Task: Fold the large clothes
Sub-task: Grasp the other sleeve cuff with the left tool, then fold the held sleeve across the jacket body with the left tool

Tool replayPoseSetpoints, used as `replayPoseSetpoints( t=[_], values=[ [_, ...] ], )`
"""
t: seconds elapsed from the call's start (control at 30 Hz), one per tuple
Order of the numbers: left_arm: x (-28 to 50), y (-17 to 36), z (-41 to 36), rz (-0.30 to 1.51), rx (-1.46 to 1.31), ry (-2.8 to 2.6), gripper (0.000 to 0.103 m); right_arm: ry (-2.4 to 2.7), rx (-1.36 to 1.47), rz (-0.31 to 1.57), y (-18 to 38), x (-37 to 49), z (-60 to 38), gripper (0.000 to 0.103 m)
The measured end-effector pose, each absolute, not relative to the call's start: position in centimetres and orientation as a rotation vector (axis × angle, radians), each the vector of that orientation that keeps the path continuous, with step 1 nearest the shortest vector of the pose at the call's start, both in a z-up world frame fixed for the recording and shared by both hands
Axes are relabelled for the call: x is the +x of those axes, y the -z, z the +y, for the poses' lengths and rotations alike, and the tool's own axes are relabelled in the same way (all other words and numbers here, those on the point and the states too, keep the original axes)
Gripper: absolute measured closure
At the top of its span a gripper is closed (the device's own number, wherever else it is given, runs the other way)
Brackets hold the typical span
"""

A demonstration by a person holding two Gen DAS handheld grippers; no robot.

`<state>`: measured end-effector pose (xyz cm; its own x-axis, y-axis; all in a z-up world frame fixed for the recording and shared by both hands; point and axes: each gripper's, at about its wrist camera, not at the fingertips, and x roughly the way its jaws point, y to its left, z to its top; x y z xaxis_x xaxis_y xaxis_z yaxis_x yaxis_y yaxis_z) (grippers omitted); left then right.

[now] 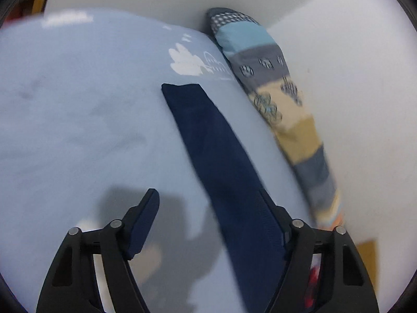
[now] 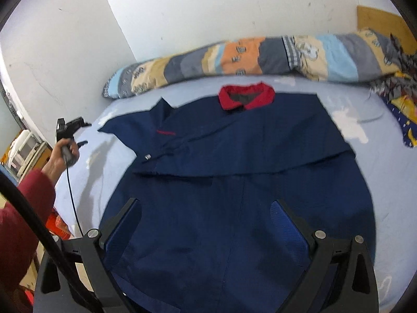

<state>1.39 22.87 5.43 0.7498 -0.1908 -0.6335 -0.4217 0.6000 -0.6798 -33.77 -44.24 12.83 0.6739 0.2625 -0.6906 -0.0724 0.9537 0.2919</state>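
Navy work jacket [image 2: 234, 140] with red collar, spread on the pale-blue bedsheet [image 2: 385, 172]
Hem cut off behind right gripper [image 2: 208, 224], jaws wide; left gripper [image 1: 208, 216] gaping, sleeve strip blurry.

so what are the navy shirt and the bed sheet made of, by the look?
Navy shirt: likely a woven cotton or poly blend, matte; it holds crisp fold edges and shows a fine weave. Bed sheet: probably thin cotton, matte pale blue, printed white motifs, soft shallow wrinkles.
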Motion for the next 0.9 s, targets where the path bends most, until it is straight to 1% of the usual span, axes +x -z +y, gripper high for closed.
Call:
replayPoseSetpoints(
  t=[0.1,0.27,0.37,0.43,0.47,0.5,0.53,0.63,0.77,0.87,0.9],
  values=[
    [3.7,-2.7,24.4,0.711,-1.02,-0.137,0.044,-0.162,0.209,0.857,-10.7,-32.7,-44.3,0.002],
    [8.2,0.2,26.5,0.667,-1.046,-0.13,0.044,-0.115,0.138,0.903,-8.0,-31.3,-45.0,0.002],
    [10.7,0.7,26.6,0.592,-1.058,-0.172,0.043,-0.104,0.124,0.918,-6.7,-30.8,-45.5,0.002],
    [12.5,0.3,25.4,0.59,-0.989,-0.222,0.042,-0.099,0.119,0.922,-6.0,-30.4,-45.6,0.002],
    [13.1,-0.2,24.5,0.59,-0.932,-0.242,0.045,-0.1,0.117,0.925,-5.9,-30.2,-45.6,0.002],
    [13.8,-0.5,23.6,0.582,-0.894,-0.179,0.093,-0.096,0.111,0.93,-5.7,-30.0,-45.5,0.002],
    [14.2,-0.3,23.3,0.597,-0.904,-0.138,0.099,-0.094,0.109,0.929,-5.7,-30.0,-45.5,0.002],
    [13.3,-2.1,21.9,0.55,-0.847,-0.137,0.099,-0.091,0.127,0.915,-6.1,-29.9,-45.8,0.002],
    [10.7,-6.3,20.1,0.499,-0.797,-0.08,0.099,-0.085,0.182,0.871,-7.6,-30.6,-46.5,0.002],
    [8.7,-11.9,17.8,0.473,-0.672,-0.036,0.099,-0.069,0.226,0.824,-9.3,-31.4,-47.6,0.002],
    [7.7,-14.7,16.4,0.453,-0.617,-0.014,0.099,-0.058,0.248,0.804,-10.0,-31.8,-48.1,0.002]
  ],
)
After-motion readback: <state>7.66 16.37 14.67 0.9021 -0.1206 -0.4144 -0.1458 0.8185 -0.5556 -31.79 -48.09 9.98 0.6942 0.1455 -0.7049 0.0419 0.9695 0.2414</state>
